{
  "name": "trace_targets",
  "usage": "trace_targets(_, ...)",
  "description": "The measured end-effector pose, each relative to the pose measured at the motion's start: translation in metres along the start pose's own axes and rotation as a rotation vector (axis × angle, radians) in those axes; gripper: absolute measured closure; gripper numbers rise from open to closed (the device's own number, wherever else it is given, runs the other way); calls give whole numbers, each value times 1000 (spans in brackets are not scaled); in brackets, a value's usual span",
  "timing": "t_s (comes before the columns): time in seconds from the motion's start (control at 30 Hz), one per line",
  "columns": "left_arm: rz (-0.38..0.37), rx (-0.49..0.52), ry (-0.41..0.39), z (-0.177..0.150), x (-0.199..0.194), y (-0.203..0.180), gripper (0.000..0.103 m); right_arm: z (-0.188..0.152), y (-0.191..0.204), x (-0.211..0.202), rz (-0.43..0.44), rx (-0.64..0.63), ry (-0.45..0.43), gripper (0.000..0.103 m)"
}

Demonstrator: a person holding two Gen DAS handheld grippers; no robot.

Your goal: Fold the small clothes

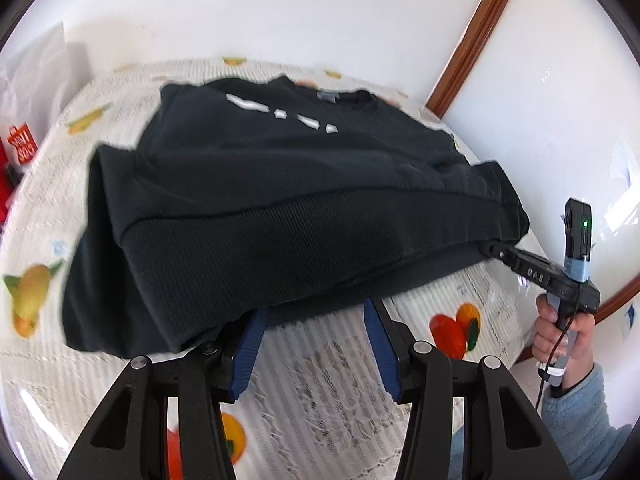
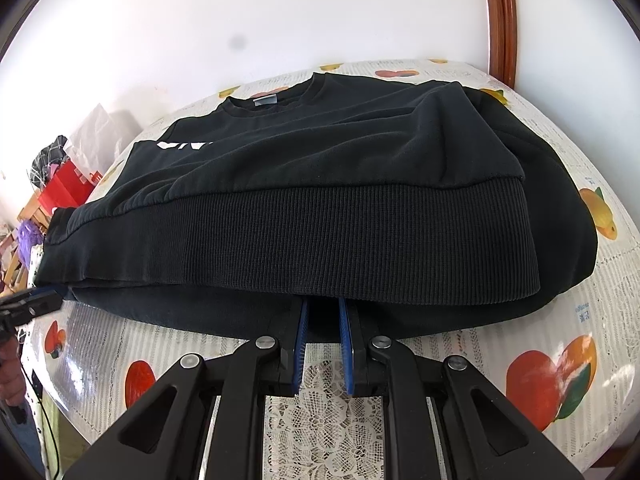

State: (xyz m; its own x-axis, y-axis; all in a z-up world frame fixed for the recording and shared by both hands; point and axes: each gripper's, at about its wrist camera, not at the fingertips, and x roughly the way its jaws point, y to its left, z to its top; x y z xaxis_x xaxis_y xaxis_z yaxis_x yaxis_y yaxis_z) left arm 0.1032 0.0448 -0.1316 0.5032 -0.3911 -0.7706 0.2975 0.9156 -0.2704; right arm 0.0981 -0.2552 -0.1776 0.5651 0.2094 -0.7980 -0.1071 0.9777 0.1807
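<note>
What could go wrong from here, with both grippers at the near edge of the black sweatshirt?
1. The left gripper stands open at the black sweatshirt hem; if the right gripper, clamped on the ribbed hem, lifts alone, the fold may skew.
2. The right grip may catch only one layer, so the stacked layers could separate.
3. The glossy table cover may let the garment slide.

Looks like a room in a home. Round table (image 2: 592,280) under a clear cover over a lace-and-fruit-print cloth, pushed against a plain white wall (image 2: 280,12). Varnished wooden frame (image 1: 472,36) at upper right of the left wrist view. Household clutter at far left of the right wrist view: red bag (image 2: 66,190), plastic bags (image 2: 100,136), purple fluffy item (image 2: 28,236).
</note>
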Motion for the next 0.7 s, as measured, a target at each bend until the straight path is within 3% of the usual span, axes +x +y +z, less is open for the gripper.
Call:
trace_targets(0.23,23,-57,-37,18,1,16,56,7,-3,0,11,19,16,90)
trace_targets(0.37,79,-37,-80,29,0,18,56,15,-3,-5,-16,6,-16,90)
trace_targets(0.57,57,-42,-80,40,1,23,56,30,-7,-4,-13,30,-37,90)
trace_targets(0.7,39,7,-72,35,2,12,56,40,-7,-5,-13,46,-73,90)
